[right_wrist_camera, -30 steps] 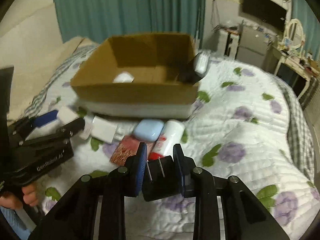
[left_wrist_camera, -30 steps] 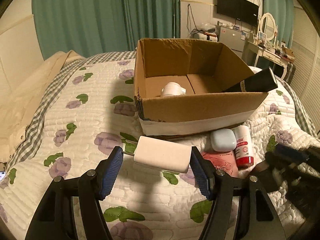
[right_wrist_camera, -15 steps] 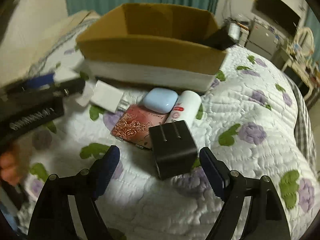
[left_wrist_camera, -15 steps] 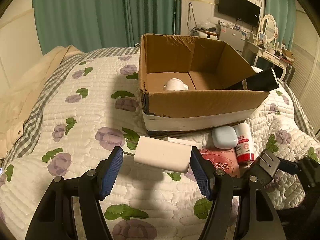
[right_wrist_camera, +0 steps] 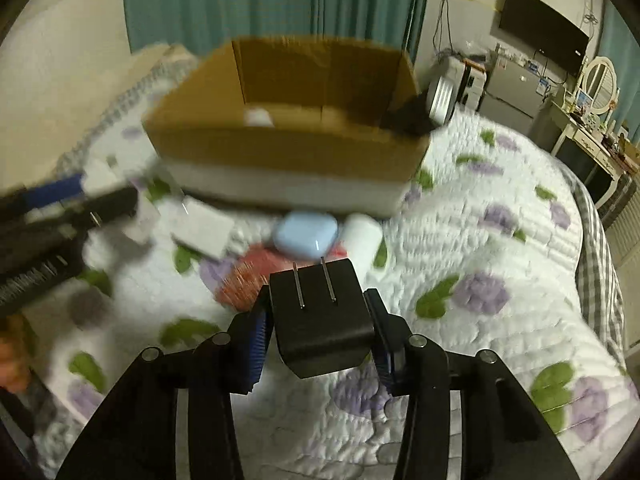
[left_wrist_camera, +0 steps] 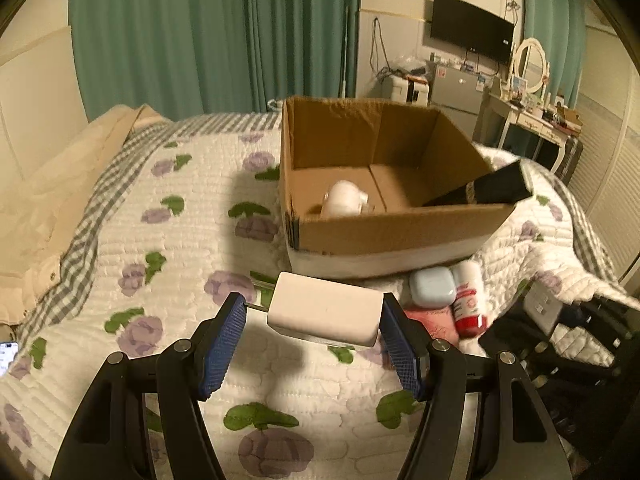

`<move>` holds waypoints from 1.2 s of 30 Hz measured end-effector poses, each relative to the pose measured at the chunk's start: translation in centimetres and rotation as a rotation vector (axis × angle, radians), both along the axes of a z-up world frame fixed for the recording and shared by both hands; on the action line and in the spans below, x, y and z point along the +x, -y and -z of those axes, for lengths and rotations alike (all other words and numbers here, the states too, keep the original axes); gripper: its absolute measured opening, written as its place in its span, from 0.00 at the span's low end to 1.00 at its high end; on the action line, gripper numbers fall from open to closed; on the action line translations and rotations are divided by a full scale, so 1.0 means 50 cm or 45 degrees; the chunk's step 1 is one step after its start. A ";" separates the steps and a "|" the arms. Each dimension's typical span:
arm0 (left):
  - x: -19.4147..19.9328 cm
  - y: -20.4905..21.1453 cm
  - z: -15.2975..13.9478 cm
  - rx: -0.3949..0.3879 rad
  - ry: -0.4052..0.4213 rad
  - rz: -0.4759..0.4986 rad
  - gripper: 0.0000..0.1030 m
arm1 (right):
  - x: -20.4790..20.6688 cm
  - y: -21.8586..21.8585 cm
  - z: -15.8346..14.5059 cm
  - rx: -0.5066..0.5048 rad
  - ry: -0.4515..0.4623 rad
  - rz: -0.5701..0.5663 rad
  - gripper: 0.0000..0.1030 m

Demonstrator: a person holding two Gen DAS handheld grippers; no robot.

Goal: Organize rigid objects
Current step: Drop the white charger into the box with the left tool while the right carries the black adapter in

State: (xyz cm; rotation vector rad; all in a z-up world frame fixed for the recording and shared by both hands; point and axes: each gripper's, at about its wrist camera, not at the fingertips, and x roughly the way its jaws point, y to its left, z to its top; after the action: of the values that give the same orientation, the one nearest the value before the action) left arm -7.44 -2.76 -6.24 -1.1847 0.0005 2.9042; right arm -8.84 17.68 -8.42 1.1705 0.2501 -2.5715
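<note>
Left gripper (left_wrist_camera: 312,334): we hold a white charger (left_wrist_camera: 325,312) between the blue pads, its metal prongs reaching the left pad, lifted above the quilt (left_wrist_camera: 160,240).
Right gripper (right_wrist_camera: 318,334): we pinch a black charger (right_wrist_camera: 320,316) between both fingers, its two prongs pointing away from us.
Cardboard box (left_wrist_camera: 384,228): we see it open on the bed beyond both grippers, with a white round thing (left_wrist_camera: 344,198) on its floor and a black tube (left_wrist_camera: 480,190) leaning over its right wall.
In front of the box: we see a pale blue case (left_wrist_camera: 432,286) just beside a white bottle with a red cap (left_wrist_camera: 469,294), both touching a red patterned card (left_wrist_camera: 434,320).
Another white block (right_wrist_camera: 204,228): we see it on the quilt left of the blue case, blurred.
Background: we see green curtains (left_wrist_camera: 208,36) and a wall television (left_wrist_camera: 472,26).
</note>
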 end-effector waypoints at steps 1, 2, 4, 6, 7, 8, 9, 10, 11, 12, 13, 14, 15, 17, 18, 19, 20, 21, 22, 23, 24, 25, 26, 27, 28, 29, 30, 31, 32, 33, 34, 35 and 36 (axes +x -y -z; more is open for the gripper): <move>0.000 -0.001 -0.009 0.001 -0.011 0.001 0.66 | -0.001 0.000 -0.020 -0.007 -0.026 -0.006 0.42; -0.001 -0.002 -0.021 0.004 -0.026 0.007 0.66 | -0.004 0.000 -0.047 -0.012 -0.065 -0.011 0.42; -0.006 -0.008 -0.052 0.012 -0.063 0.022 0.66 | -0.013 -0.002 -0.102 -0.039 -0.135 -0.015 0.42; -0.013 -0.016 -0.080 -0.002 -0.105 0.031 0.66 | -0.027 -0.008 -0.144 -0.074 -0.178 -0.017 0.42; -0.019 -0.020 -0.095 -0.015 -0.130 0.033 0.66 | -0.037 -0.010 -0.165 -0.087 -0.203 -0.018 0.42; -0.029 -0.025 -0.114 -0.025 -0.158 0.034 0.66 | -0.050 -0.010 -0.185 -0.090 -0.226 -0.020 0.42; -0.038 -0.027 -0.124 -0.026 -0.176 0.037 0.66 | -0.060 -0.010 -0.200 -0.090 -0.246 -0.019 0.42; -0.046 -0.029 -0.133 -0.027 -0.191 0.041 0.66 | -0.077 -0.011 -0.219 -0.093 -0.273 -0.018 0.42; -0.058 -0.032 -0.142 -0.028 -0.205 0.044 0.66 | -0.090 -0.010 -0.229 -0.098 -0.283 -0.022 0.42; -0.075 -0.035 -0.149 -0.030 -0.216 0.045 0.66 | -0.104 -0.010 -0.238 -0.106 -0.292 -0.024 0.42; -0.088 -0.037 -0.153 -0.034 -0.222 0.045 0.66 | -0.122 -0.010 -0.246 -0.114 -0.301 -0.025 0.42; -0.103 -0.038 -0.155 -0.035 -0.226 0.047 0.66 | -0.141 -0.009 -0.252 -0.116 -0.306 -0.029 0.42; -0.125 -0.041 -0.155 -0.033 -0.225 0.052 0.66 | -0.161 -0.006 -0.255 -0.114 -0.311 -0.032 0.42; -0.156 -0.045 -0.148 -0.029 -0.213 0.066 0.66 | -0.194 0.001 -0.254 -0.106 -0.310 -0.038 0.42; -0.180 -0.048 -0.140 -0.030 -0.203 0.072 0.66 | -0.215 0.005 -0.249 -0.097 -0.305 -0.043 0.42; -0.199 -0.050 -0.131 -0.037 -0.195 0.074 0.66 | -0.233 0.009 -0.242 -0.087 -0.300 -0.047 0.42; -0.212 -0.053 -0.125 -0.045 -0.188 0.074 0.66 | -0.248 0.011 -0.232 -0.078 -0.293 -0.052 0.42; -0.236 -0.055 -0.111 -0.053 -0.173 0.075 0.66 | -0.258 0.014 -0.223 -0.071 -0.286 -0.057 0.42; -0.249 -0.059 -0.101 -0.057 -0.160 0.077 0.66 | -0.271 0.015 -0.211 -0.070 -0.274 -0.056 0.42; -0.264 -0.061 -0.089 -0.062 -0.144 0.079 0.66 | -0.284 0.014 -0.196 -0.074 -0.257 -0.054 0.42; -0.277 -0.063 -0.076 -0.061 -0.129 0.080 0.66 | -0.297 0.015 -0.182 -0.080 -0.234 -0.053 0.42; -0.290 -0.066 -0.063 -0.061 -0.113 0.082 0.66 | -0.304 0.014 -0.171 -0.082 -0.218 -0.051 0.42; -0.304 -0.068 -0.049 -0.061 -0.098 0.084 0.66 | -0.313 0.016 -0.158 -0.079 -0.201 -0.052 0.42; -0.313 -0.072 -0.039 -0.061 -0.091 0.088 0.66 | -0.321 0.018 -0.148 -0.072 -0.188 -0.051 0.42; -0.317 -0.075 -0.030 -0.060 -0.088 0.091 0.67 | -0.326 0.018 -0.140 -0.068 -0.180 -0.047 0.42; -0.321 -0.077 -0.025 -0.058 -0.084 0.093 0.67 | -0.334 0.015 -0.135 -0.069 -0.172 -0.047 0.42; -0.326 -0.079 -0.020 -0.057 -0.075 0.097 0.69 | -0.340 0.015 -0.131 -0.073 -0.163 -0.050 0.42; -0.328 -0.084 -0.019 -0.058 -0.069 0.096 0.69 | -0.344 0.015 -0.128 -0.077 -0.153 -0.055 0.42; -0.332 -0.084 -0.015 -0.060 -0.060 0.093 0.69 | -0.346 0.016 -0.125 -0.072 -0.151 -0.056 0.42; -0.331 -0.084 -0.014 -0.060 -0.072 0.093 0.69 | -0.347 0.017 -0.123 -0.063 -0.151 -0.057 0.42; -0.328 -0.082 -0.016 -0.062 -0.093 0.072 0.69 | -0.345 0.019 -0.122 -0.058 -0.150 -0.058 0.42; -0.325 -0.078 -0.020 -0.062 -0.113 0.067 0.69 | -0.345 0.020 -0.120 -0.060 -0.143 -0.059 0.42; -0.321 -0.076 -0.025 -0.060 -0.131 0.068 0.69 | -0.348 0.020 -0.118 -0.060 -0.137 -0.058 0.42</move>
State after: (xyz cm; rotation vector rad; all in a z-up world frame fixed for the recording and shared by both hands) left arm -23.48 1.04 -4.98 -1.0233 0.0996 2.9299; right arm -26.23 16.68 -2.50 1.0001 0.2356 -2.5887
